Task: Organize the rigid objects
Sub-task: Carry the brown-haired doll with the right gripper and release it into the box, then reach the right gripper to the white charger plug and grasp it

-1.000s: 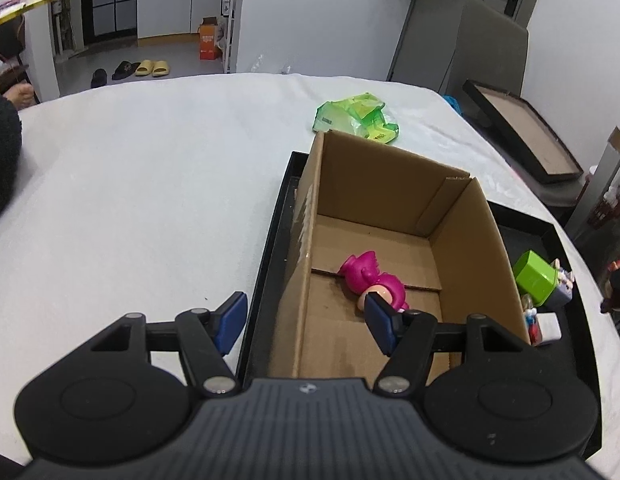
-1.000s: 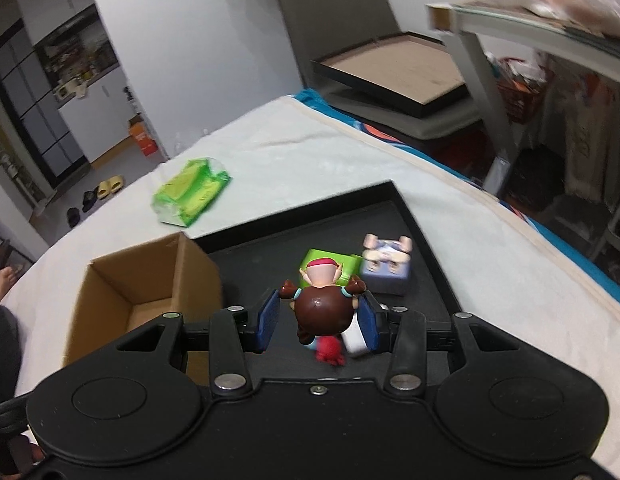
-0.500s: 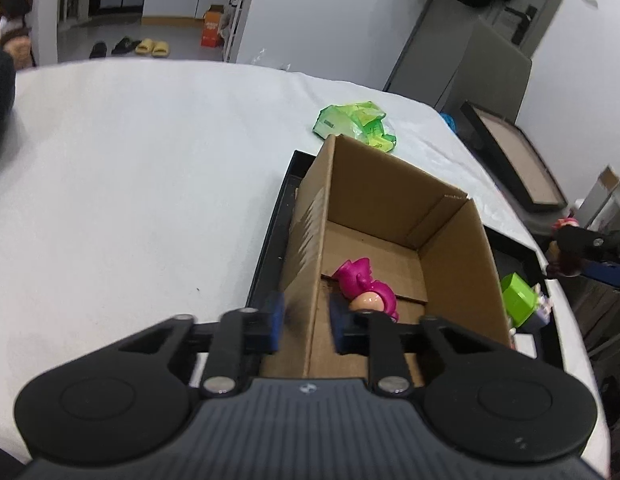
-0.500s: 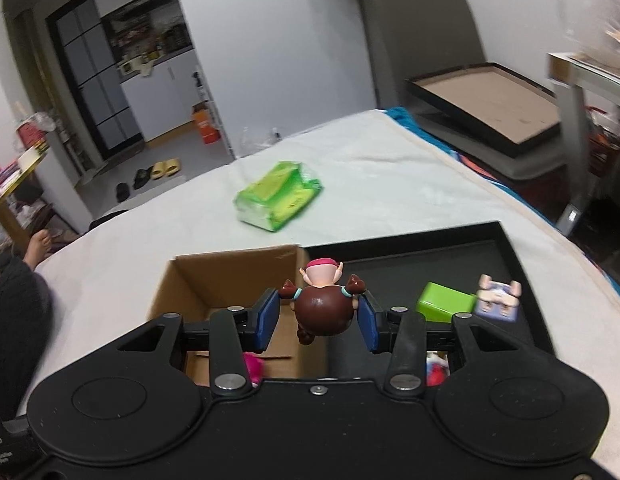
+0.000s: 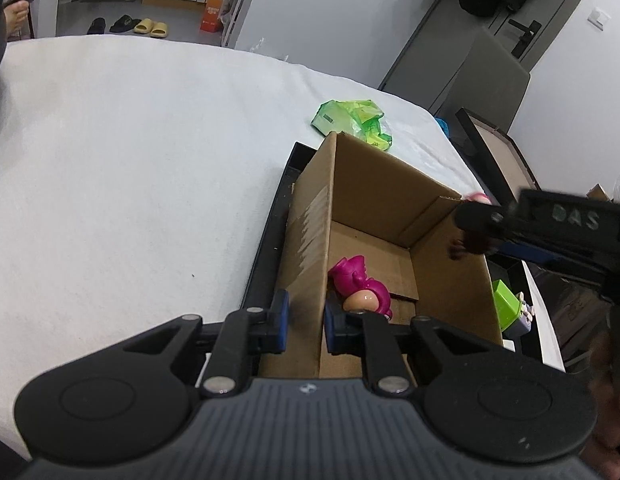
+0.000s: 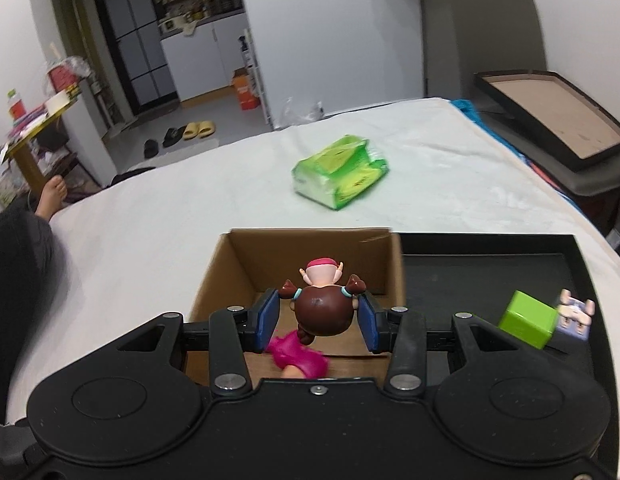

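Observation:
An open cardboard box (image 5: 390, 216) stands at the left end of a black tray (image 6: 490, 264). My left gripper (image 5: 306, 322) is shut on the box's near left wall. A pink doll (image 5: 362, 290) lies on the box floor; it also shows in the right wrist view (image 6: 300, 354). My right gripper (image 6: 318, 316) is shut on a brown-haired doll (image 6: 324, 310) and holds it above the box opening (image 6: 310, 260). In the left wrist view the right gripper (image 5: 470, 236) reaches in from the right over the box's right wall.
A green cube (image 6: 528, 318) and a small pale purple figure box (image 6: 574, 316) sit on the tray right of the box. A green tissue pack (image 6: 340, 170) lies on the white table behind the box. A person sits at the far left (image 6: 18, 260).
My left gripper closed on the box wall. My right gripper carried the brown-haired doll from over the tray leftward to above the box.

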`<state>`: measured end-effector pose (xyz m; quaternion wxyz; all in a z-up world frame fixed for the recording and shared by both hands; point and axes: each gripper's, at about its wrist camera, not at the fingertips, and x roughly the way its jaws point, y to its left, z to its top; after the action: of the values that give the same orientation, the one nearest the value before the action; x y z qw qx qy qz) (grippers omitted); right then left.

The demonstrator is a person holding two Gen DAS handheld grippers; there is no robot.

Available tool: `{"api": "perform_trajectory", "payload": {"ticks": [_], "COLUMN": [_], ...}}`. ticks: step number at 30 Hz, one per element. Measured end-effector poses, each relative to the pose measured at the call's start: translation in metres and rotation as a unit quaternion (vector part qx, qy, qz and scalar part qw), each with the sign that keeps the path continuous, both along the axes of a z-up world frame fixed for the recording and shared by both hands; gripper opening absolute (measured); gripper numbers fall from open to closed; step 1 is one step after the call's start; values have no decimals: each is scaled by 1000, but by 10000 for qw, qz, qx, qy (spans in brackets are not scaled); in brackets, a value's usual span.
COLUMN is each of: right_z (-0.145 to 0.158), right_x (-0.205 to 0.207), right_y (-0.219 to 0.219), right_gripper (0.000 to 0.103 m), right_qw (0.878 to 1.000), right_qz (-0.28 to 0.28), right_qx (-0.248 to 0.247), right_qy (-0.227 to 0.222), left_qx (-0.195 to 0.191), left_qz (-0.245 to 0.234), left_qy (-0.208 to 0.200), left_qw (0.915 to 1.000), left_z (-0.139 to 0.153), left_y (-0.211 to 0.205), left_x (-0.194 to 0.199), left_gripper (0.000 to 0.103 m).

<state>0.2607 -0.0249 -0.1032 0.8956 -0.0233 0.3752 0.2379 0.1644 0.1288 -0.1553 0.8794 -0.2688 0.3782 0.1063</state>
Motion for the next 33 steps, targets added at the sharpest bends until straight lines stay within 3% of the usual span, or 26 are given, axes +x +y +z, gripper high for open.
{"api": "perform_trajectory", "payload": {"ticks": [9,19,33], "right_z": [1,-1,-9], "right_x": [1,-4,-6], "right_y": [24,-23,-101], "right_gripper": [49,52,52], "right_qw": [9995,9998,9952], "right_qz": [317,-144,-969], "right_qx": [32,75,41], "right_qy": [10,88,135], "left_qx": [-16,37,728], "left_qz": [-40,-44,-113], "left_qy": [-10,-39,-91], "left_qw": [10000,10000,9972], "left_z": [-2,1,13], "left_y": [2,0,-18], "left_x": [1,0,0], "left_gripper": [17,17,19]}}
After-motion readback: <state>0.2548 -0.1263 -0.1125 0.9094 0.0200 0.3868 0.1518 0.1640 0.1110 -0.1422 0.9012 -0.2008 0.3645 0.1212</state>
